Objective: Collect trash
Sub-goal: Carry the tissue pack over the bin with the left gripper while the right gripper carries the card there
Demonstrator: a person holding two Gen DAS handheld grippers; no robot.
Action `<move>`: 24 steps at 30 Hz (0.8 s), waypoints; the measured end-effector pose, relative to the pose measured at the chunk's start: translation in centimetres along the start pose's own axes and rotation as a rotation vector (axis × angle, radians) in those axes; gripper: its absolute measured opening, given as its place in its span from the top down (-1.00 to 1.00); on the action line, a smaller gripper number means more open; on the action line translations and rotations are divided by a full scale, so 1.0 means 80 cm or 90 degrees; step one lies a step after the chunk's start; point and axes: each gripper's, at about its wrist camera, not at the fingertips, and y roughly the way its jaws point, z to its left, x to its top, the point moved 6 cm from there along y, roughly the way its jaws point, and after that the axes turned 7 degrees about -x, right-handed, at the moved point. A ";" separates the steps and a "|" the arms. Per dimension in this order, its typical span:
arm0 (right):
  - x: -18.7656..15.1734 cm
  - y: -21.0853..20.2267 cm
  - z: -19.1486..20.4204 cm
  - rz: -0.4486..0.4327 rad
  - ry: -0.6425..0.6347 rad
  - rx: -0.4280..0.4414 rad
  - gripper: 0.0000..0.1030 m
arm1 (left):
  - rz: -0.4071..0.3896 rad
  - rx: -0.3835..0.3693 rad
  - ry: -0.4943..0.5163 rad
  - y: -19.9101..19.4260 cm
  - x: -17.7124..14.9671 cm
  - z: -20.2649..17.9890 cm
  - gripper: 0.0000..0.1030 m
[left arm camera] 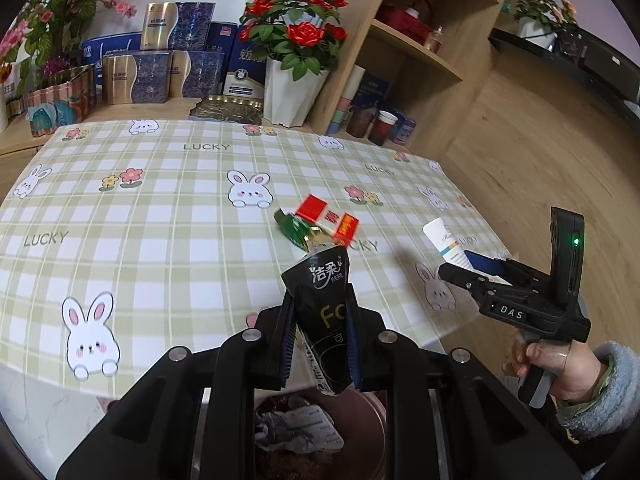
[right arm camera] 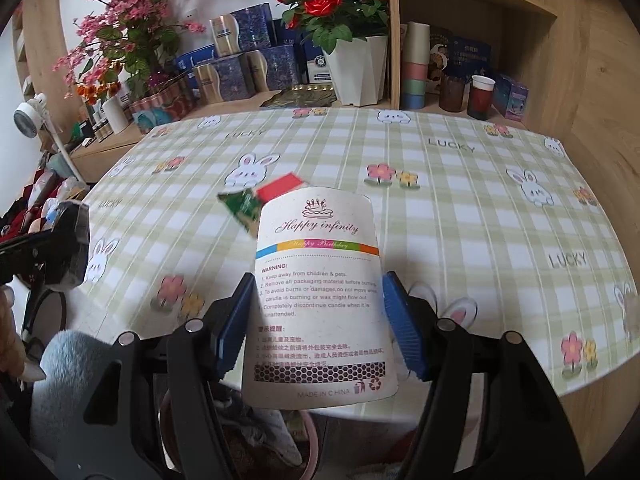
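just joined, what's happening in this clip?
A person is clearing trash off the checked table with two handheld grippers. The left gripper is shut on a black tissue packet, and the right gripper holds a white candle card between its fingers. Both hang near the table's front edge above a pink bin that already has crumpled paper in it. A few red and green wrappers are left on the table.

"LUCKY" tablecloth (left arm camera: 160, 208), "Happy infinity" card (right arm camera: 320, 300), seemingly "DAS" gripper (left arm camera: 472, 270)

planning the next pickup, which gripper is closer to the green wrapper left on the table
Left, by a little. The left gripper sits just in front of the green wrapper; the right gripper is off to its right.
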 end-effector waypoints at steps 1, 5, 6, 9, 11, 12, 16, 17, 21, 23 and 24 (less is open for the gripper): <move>-0.008 -0.005 0.001 0.000 0.002 0.003 -0.25 | 0.001 0.000 0.002 -0.002 -0.005 -0.004 0.59; -0.034 -0.018 0.002 0.002 0.015 0.011 -0.25 | 0.002 -0.001 0.004 -0.012 -0.022 -0.013 0.59; -0.040 -0.020 0.003 0.003 0.015 0.012 -0.25 | 0.001 -0.002 0.003 -0.015 -0.027 -0.015 0.59; -0.059 -0.025 0.009 0.008 0.008 0.014 -0.25 | 0.003 -0.003 0.001 -0.021 -0.038 -0.018 0.59; -0.072 -0.027 0.016 0.013 0.002 0.019 -0.25 | 0.003 -0.001 0.000 -0.025 -0.045 -0.019 0.59; -0.076 -0.028 0.018 0.015 0.000 0.021 -0.25 | 0.003 0.000 -0.002 -0.027 -0.050 -0.019 0.59; -0.099 -0.028 0.032 0.030 -0.007 0.035 -0.25 | 0.008 0.003 -0.012 -0.032 -0.065 -0.016 0.59; -0.105 -0.028 0.034 0.034 -0.008 0.039 -0.25 | 0.009 0.004 -0.012 -0.033 -0.068 -0.016 0.59; -0.127 -0.021 0.048 0.058 -0.021 0.054 -0.25 | 0.016 0.010 -0.018 -0.036 -0.082 -0.012 0.59; -0.140 -0.015 0.058 0.079 -0.031 0.062 -0.25 | 0.017 0.012 -0.022 -0.036 -0.086 -0.008 0.59; -0.142 -0.013 0.061 0.084 -0.035 0.065 -0.25 | 0.017 0.013 -0.023 -0.037 -0.087 -0.007 0.59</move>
